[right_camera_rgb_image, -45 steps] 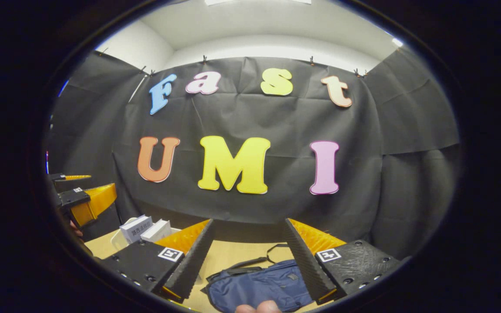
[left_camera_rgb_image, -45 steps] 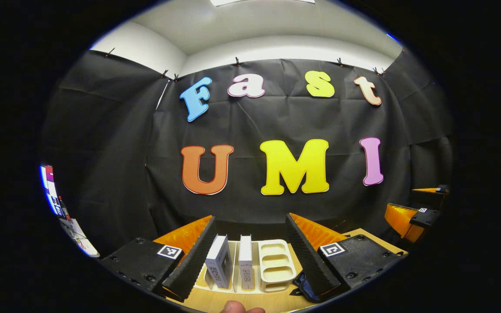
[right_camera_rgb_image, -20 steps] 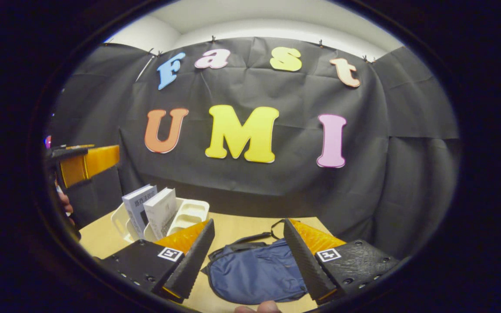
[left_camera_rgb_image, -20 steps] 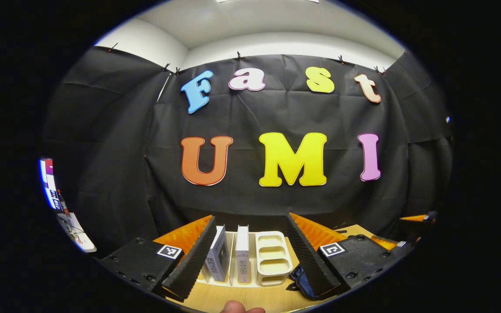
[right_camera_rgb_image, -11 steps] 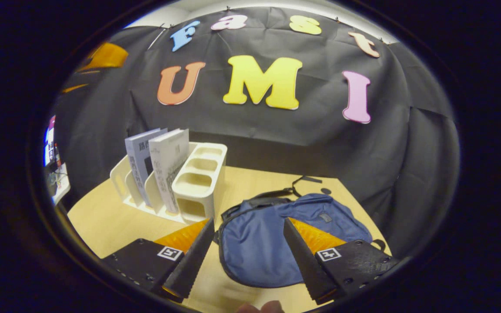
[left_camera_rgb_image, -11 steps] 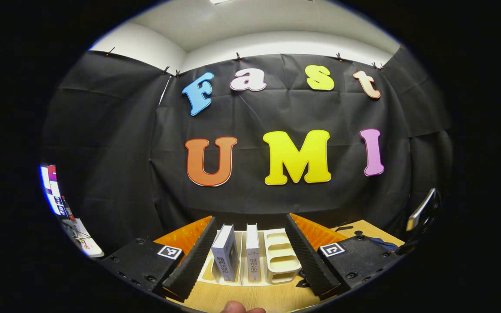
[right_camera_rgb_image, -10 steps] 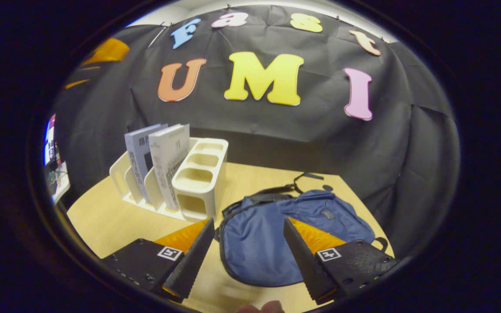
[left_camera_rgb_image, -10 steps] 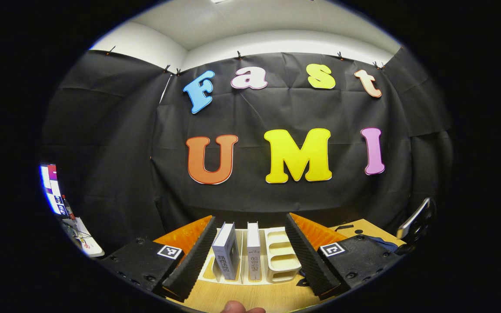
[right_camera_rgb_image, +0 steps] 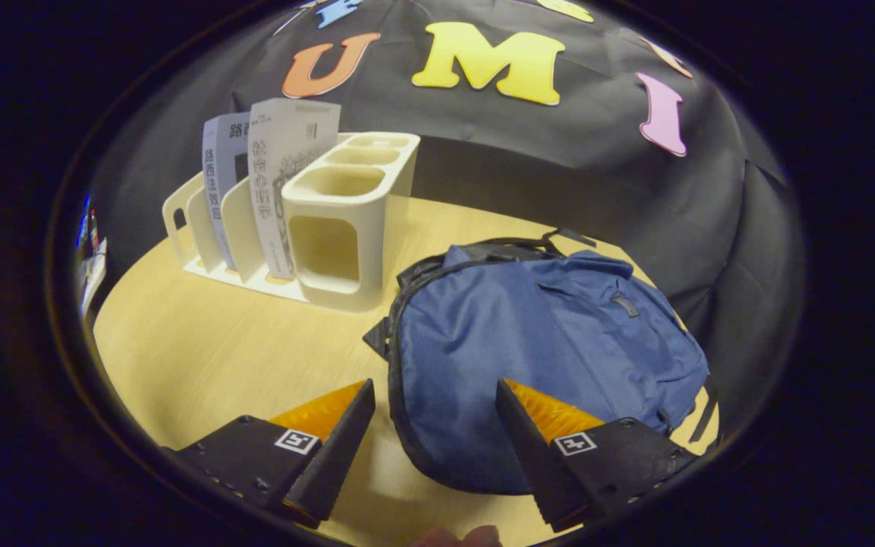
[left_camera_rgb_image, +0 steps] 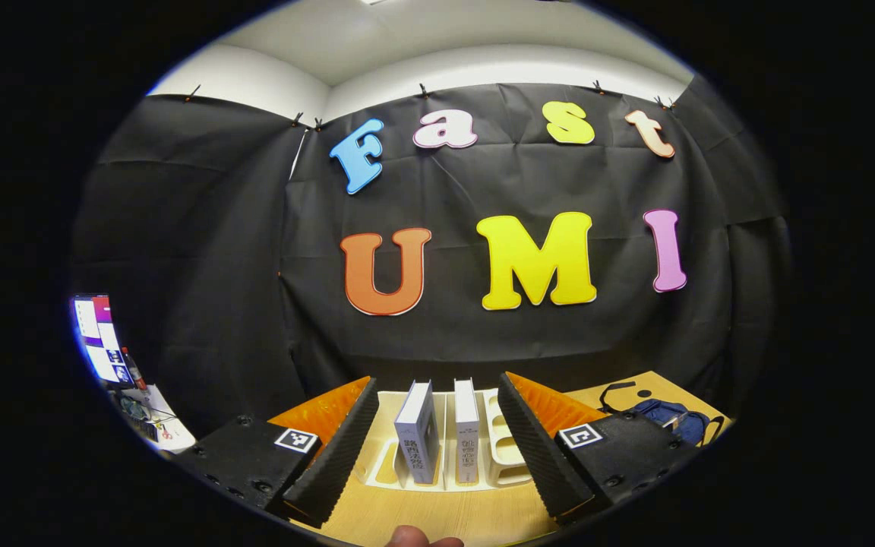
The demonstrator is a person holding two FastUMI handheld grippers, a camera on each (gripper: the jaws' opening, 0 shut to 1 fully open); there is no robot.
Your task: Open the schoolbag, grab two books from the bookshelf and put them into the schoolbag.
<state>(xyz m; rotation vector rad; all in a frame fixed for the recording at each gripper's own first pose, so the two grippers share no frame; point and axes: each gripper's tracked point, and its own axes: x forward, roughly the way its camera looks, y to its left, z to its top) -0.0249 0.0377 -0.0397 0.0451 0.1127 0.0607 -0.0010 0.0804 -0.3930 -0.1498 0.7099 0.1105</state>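
Right gripper point(right_camera_rgb_image: 430, 437) sits low centre in the right gripper view, fingers spread wide with nothing between them, pitched down over the near edge of the blue schoolbag point(right_camera_rgb_image: 536, 342), which lies flat on the wooden table point(right_camera_rgb_image: 202, 357) and fills the centre-right of that frame. Bag looks zipped, so opening it is not yet done; the wide jaws over the bag's lower rim read as lining up to catch the zipper or seam, though the zip pull itself is too small to pick out. The white bookshelf point(right_camera_rgb_image: 331, 228) stands in the upper left of that view, just beside the bag's top corner, with two books point(right_camera_rgb_image: 278, 175) upright in its left slots, kept vertical so they can be pinched from above. In the left gripper view the left gripper point(left_camera_rgb_image: 434, 448) is also wide open and empty at bottom centre, aimed level at the same bookshelf point(left_camera_rgb_image: 384, 471); both books point(left_camera_rgb_image: 441, 441) show spine-on between its fingers but farther off, not touched. Likely it is parked facing the shelf, ready for the grab once the bag is open. The schoolbag point(left_camera_rgb_image: 669, 418) peeks in at the lower right of that view. A lit monitor point(left_camera_rgb_image: 99, 338) sits at the far left edge.
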